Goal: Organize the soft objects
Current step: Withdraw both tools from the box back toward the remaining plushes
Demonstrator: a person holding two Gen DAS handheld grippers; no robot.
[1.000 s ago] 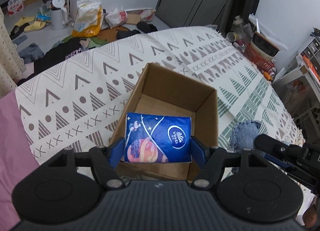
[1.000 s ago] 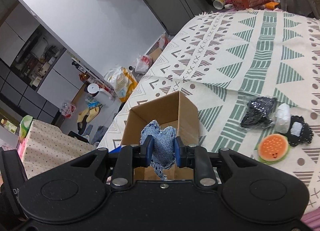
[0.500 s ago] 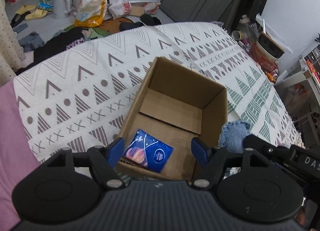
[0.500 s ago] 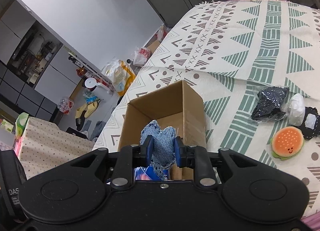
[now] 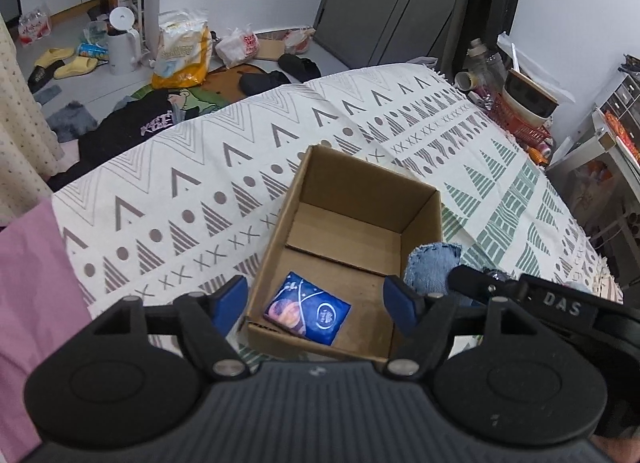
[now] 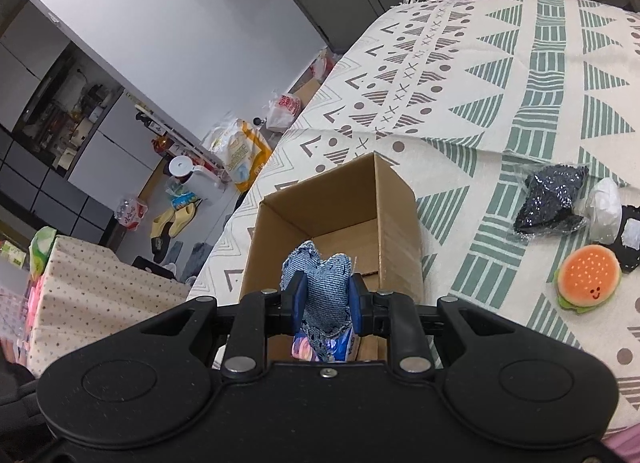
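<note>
Cardboard box (image 5: 420, 219), one only, sits open on the patterned cloth (image 5: 200, 183). Inside it, at the near left of the floor, lies one blue tissue pack (image 5: 307, 313) printed with a planet picture and a white oval logo; I cannot read the brand lettering. My left gripper (image 5: 316, 303) is released, its blue pads spread wide above the near wall of the box and holding nothing. My right gripper (image 6: 327, 305) is clenched on one blue denim piece (image 6: 324, 287), which hangs above the near end of the box; in the left view the same denim shows just beside the box's right wall. The right tool's housing carries the letters "DAS" in the left view. Well to the right of the box on the cloth I count four loose items: one burger plush (image 6: 588, 283), one dark sparkly item in clear wrap (image 6: 552, 199), one white bundle (image 6: 604, 211) and one black patch (image 6: 630, 239).
</note>
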